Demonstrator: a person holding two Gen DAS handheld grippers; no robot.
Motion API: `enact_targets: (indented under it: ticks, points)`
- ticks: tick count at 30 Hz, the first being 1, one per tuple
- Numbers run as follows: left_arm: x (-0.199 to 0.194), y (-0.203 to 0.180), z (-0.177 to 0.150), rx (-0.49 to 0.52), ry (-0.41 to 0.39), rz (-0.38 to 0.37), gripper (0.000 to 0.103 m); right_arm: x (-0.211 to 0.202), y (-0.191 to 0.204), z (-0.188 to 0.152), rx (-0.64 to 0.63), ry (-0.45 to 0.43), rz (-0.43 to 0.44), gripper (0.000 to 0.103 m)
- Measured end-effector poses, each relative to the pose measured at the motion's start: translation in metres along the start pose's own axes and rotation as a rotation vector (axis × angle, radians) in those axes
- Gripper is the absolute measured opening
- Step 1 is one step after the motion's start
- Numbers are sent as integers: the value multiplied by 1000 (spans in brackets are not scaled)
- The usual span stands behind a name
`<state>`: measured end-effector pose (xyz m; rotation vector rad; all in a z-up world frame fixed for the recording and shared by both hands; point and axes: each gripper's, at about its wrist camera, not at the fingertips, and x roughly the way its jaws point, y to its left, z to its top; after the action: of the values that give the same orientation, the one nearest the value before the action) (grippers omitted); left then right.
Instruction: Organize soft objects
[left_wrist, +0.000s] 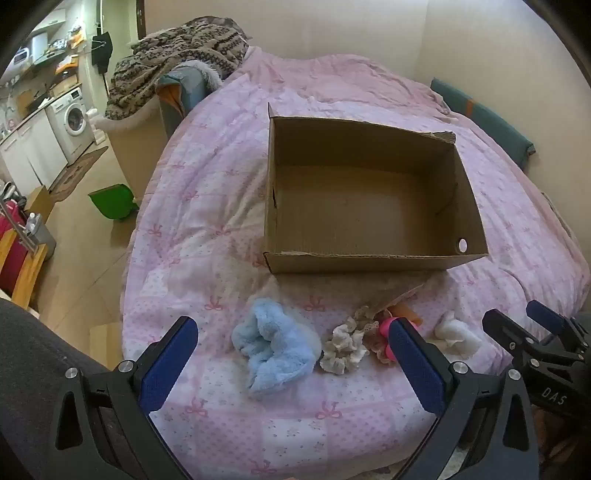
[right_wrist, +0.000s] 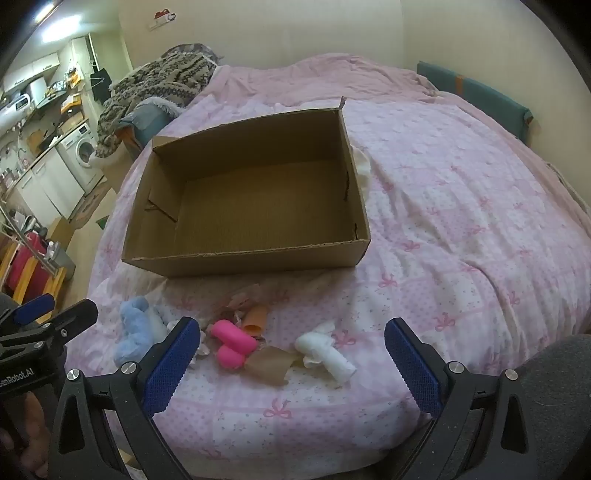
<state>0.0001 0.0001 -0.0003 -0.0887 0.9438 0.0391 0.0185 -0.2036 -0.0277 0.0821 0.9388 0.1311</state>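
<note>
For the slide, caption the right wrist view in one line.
Open right hand-held gripper hovers over pink rolls and a white roll before an empty cardboard box.

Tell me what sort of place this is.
Probably a small studio flat: a bed with a pink quilt fills the view, while a washing machine and kitchen counter stand in the same open room just beyond it.

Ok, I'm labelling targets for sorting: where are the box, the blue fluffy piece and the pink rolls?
box (left_wrist: 373, 256): left wrist view, near wall.
blue fluffy piece (left_wrist: 273, 343): left wrist view, its middle.
pink rolls (right_wrist: 232, 338): right wrist view, upper roll's side.
</note>
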Motion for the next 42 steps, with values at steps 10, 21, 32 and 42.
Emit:
enact_targets:
  ticks: [10, 21, 32, 42]
  points:
    - [-2, 5, 0, 6, 2, 8, 103, 0, -2, 0, -3, -6, 4, 103]
    - [-1, 1, 1, 11, -2, 10, 103, 0, -1, 0, -4, -5, -6, 103]
    - [0, 0, -1, 15, -5, 13, 103, 0, 0, 0, -3, -6, -7, 103]
    - [0, -2, -1, 17, -2, 16, 103, 1, 1, -2, -1, -6, -7, 103]
